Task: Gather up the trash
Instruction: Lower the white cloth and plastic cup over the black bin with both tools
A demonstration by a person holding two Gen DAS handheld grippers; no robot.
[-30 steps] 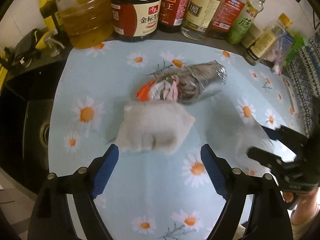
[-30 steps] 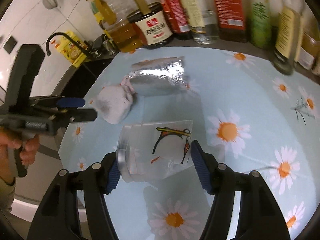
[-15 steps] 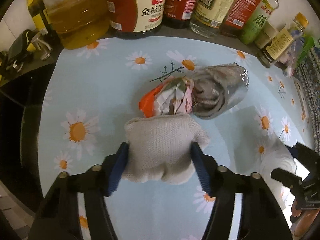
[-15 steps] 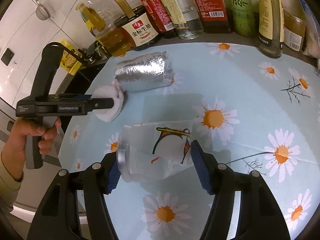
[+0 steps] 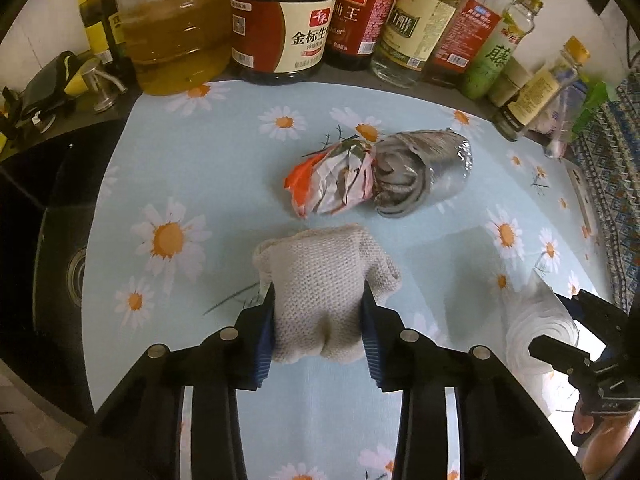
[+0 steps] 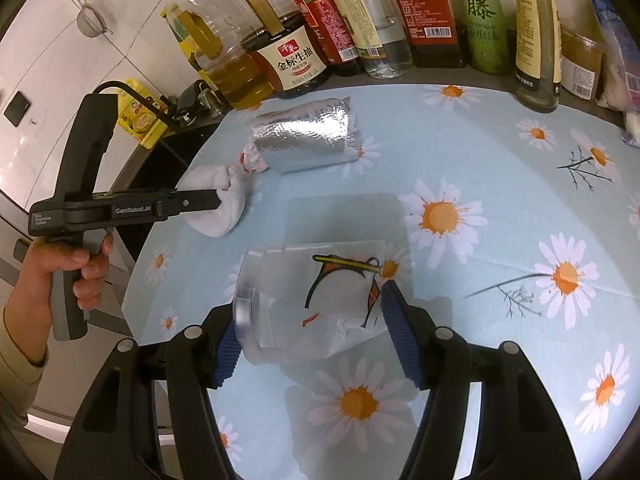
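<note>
My left gripper [image 5: 319,320] is shut on a balled grey-white knitted cloth [image 5: 324,280], squeezed between its blue pads on the daisy tablecloth [image 5: 168,176]. The cloth also shows in the right wrist view [image 6: 218,206], with the left gripper [image 6: 200,202] on it. My right gripper [image 6: 310,320] is shut on a clear plastic cup [image 6: 308,300] with a printed logo, lying on its side; it also shows in the left wrist view [image 5: 536,332]. A silver foil snack bag [image 5: 424,168] with crumpled orange-white wrapper [image 5: 332,184] lies mid-table, beyond the cloth.
A row of oil, soy sauce and vinegar bottles [image 5: 280,28] stands along the back edge. A dark sink [image 5: 44,240] and tap lie left of the table. A patterned cloth [image 5: 616,184] lies at the right edge.
My left gripper moved forward around the knitted cloth and closed on it. My right gripper kept its hold on the cup and lifted slightly.
</note>
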